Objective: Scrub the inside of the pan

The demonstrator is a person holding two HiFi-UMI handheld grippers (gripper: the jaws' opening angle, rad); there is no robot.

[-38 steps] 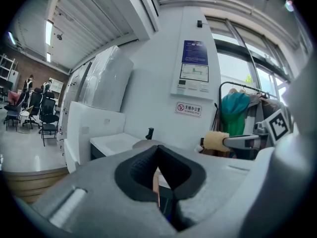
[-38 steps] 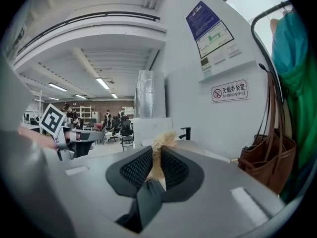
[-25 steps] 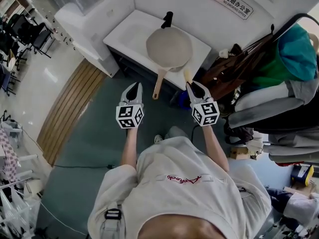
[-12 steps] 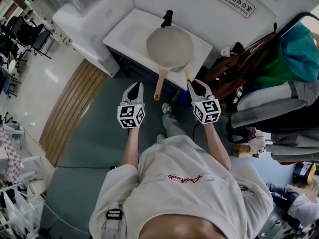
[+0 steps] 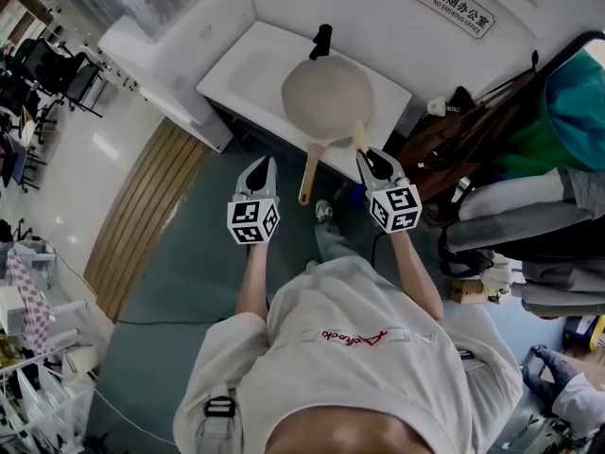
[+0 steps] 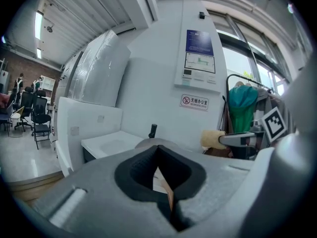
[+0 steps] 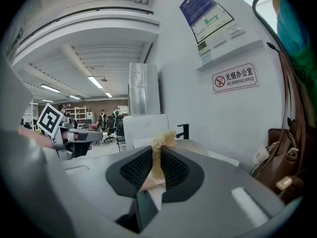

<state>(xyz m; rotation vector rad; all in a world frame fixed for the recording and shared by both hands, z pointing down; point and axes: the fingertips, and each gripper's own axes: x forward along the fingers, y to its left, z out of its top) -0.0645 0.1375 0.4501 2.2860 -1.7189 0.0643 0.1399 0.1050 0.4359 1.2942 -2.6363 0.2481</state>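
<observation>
Right gripper (image 5: 371,160) grasps our soft scrubber (image 7: 159,155), left gripper (image 5: 260,163) clenched empty; the rigid pan (image 5: 328,96) may slide, so we'd hold its near handle (image 5: 310,171).

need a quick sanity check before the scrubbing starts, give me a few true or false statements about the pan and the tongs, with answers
1. The pan sits on the white counter with its handle pointing toward the person. True.
2. The right tongs are empty. False: they are shut on a tan scrubber.
3. The left tongs grip the pan's handle. False: they are shut on nothing and sit apart from the handle, to its left in the head view.
4. A black tap stands at the far side of the pan. True.
</observation>
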